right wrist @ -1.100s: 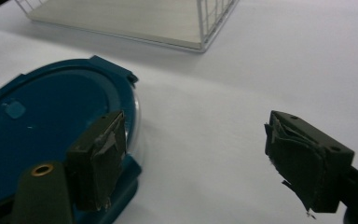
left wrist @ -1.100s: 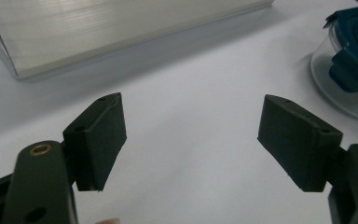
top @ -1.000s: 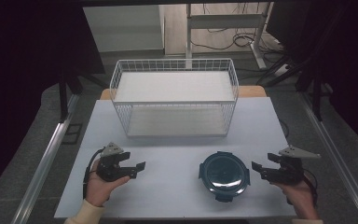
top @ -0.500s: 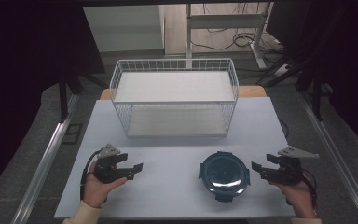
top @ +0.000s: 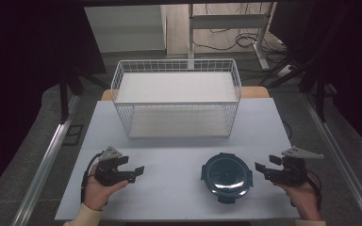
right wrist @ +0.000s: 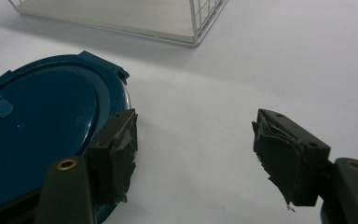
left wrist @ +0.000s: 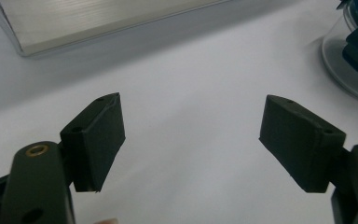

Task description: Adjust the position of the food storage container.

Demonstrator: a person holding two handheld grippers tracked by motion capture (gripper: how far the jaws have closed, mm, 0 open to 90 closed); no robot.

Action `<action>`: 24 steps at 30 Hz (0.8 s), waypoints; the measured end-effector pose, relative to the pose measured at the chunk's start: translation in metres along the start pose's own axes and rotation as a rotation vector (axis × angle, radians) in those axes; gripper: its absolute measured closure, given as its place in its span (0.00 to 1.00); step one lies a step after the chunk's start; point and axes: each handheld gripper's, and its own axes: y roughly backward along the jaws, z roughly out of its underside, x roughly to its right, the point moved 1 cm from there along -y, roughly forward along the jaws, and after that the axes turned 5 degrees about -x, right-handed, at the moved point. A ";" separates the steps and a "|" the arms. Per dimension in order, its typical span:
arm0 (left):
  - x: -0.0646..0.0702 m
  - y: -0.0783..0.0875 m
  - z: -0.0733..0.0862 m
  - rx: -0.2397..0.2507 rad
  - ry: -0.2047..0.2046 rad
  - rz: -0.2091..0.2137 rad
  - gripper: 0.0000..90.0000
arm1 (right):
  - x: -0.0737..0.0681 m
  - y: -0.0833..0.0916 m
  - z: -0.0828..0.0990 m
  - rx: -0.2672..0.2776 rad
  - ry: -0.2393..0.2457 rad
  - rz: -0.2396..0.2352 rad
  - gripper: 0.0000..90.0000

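- High view: your left gripper [top: 139, 171] sits low at the near left of the white table [top: 179, 150], held in your left hand [top: 99, 188], jaws apart with nothing between them and pointing toward the middle.
- High view: your right gripper [top: 260, 169] rests at the near right in your right hand [top: 304, 195], jaws also spread and bare, aimed left at the container [top: 226, 176].
- High view: the container, round with a dark blue lid and side clips, stands on the table between the two grippers, nearer the right one and just apart from its tips.
- High view: a white wire basket [top: 176, 101] stands at the far side of the table, well apart from both grippers.
- Left gripper view: your jaws stand wide over bare table; the container's edge [left wrist: 356, 51] shows at the upper right, and the basket's base [left wrist: 98, 21] lies across the top left.
- Right gripper view: your jaws are released, their pads frayed; the container [right wrist: 42, 126] lies just beside the left jaw, outside the gap, and a basket corner [right wrist: 186, 18] sits beyond it.
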 end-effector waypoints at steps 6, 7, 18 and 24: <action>0.000 -0.002 0.001 -0.012 0.005 0.002 0.23 | -0.008 0.004 0.002 -0.059 0.055 -0.002 0.39; 0.000 -0.002 0.001 -0.013 0.004 0.002 0.23 | -0.009 0.005 0.003 -0.066 0.059 -0.001 0.41; 0.000 -0.002 0.002 -0.022 0.007 0.003 0.23 | -0.017 0.010 0.015 -0.145 0.123 -0.017 0.72; 0.000 -0.002 0.002 -0.027 0.013 0.001 0.23 | -0.021 0.010 0.019 -0.189 0.175 -0.045 0.91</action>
